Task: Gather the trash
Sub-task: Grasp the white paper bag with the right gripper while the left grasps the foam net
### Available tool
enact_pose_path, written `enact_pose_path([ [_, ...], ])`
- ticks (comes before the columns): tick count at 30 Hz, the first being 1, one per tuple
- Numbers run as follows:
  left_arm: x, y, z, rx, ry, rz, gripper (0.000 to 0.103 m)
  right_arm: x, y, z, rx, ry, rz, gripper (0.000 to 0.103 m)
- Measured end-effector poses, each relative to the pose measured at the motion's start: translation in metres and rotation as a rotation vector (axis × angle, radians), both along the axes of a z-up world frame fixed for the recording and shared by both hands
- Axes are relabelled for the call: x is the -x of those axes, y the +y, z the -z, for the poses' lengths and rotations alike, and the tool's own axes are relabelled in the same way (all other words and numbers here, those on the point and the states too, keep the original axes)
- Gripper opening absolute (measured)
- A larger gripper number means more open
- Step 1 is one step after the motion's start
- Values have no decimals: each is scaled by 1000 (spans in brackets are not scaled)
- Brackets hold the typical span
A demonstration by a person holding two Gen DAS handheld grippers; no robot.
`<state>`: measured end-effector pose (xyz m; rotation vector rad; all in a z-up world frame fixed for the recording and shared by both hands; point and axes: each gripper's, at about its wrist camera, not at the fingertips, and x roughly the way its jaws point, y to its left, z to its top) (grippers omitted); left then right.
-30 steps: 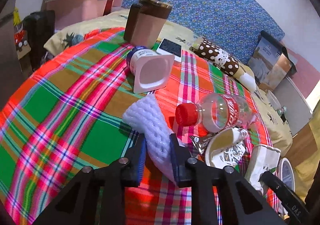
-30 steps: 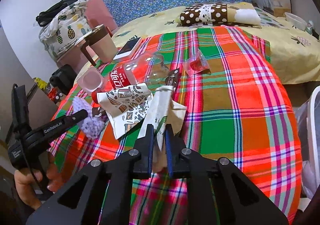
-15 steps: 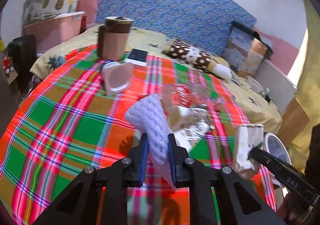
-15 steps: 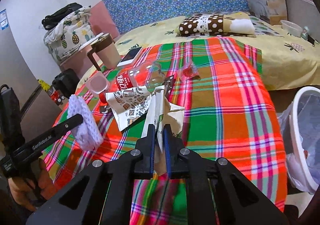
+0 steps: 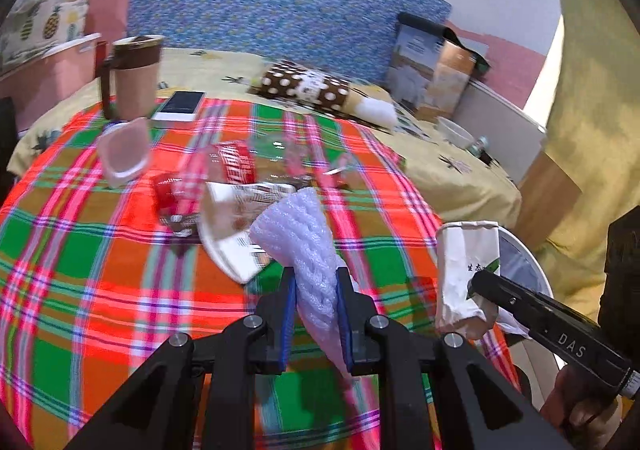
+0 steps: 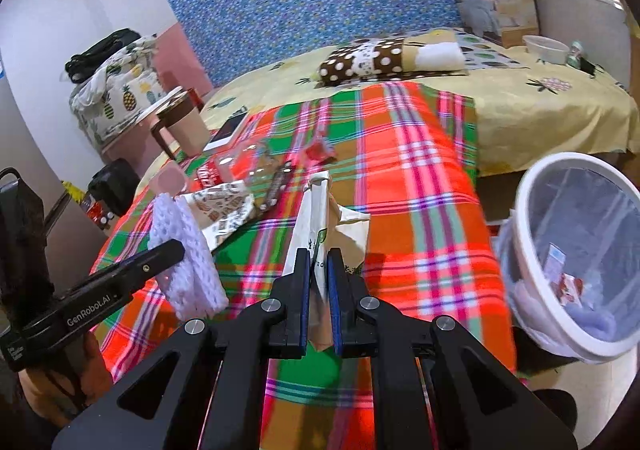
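Fingers of left gripper (image 5: 316,290) clamp foam net (image 5: 304,246); right gripper (image 6: 319,278) pinches paper bag (image 6: 316,218)

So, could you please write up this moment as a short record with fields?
left gripper: shut on white foam net sleeve, held above the cloth
right gripper: shut on crumpled white paper bag
bin: white-rimmed trash bin with plastic liner, beside the bed on the right, some scraps inside
surface: red, green and orange plaid cloth
left on cloth: clear plastic bottle with red label, flattened patterned paper cup, pink yogurt cup
not trash, likely: brown lidded mug, white phone
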<state>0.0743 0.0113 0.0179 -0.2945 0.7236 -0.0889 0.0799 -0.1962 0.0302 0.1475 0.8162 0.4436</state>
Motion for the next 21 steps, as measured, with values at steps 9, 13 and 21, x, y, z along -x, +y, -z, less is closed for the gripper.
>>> enact_pose_path([
  [9, -18, -45, -2, -6, -3, 105, 19, 1, -40, -1, 5, -9, 92, 11],
  [13, -27, -64, -3, -9, -6, 145, 19, 2, -58, -2, 6, -16, 133, 11],
  [21, -42, -105, -10, -13, -25, 234, 19, 2, -91, -5, 10, -29, 218, 11],
])
